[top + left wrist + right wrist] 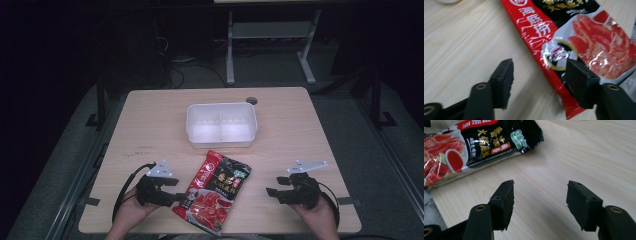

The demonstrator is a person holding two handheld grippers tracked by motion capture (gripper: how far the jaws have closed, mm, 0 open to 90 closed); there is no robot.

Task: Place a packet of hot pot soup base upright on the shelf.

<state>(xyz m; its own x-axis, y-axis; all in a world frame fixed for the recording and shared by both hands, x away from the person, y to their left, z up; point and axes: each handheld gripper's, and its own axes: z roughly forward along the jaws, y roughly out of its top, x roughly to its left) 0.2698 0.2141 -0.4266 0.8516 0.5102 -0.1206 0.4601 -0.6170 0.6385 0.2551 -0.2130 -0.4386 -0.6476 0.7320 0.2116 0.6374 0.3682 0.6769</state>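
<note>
A red and black food packet (214,190) lies flat near the table's front edge, between the two grippers. My left gripper (176,196) is open at the packet's left edge. In the left gripper view its jaws straddle that red edge (541,50), one jaw over bare wood, the other over the packet, gripper midpoint (539,66). My right gripper (270,191) stands open a short way right of the packet, nothing between its jaws (540,187). The packet (474,145) lies ahead and to the left in the right gripper view.
A white plastic tub (222,124) with a divider stands at the table's middle, just beyond the packet. The light wooden table (150,125) has a round cable hole (251,100) at the back. A white frame stands on the floor behind.
</note>
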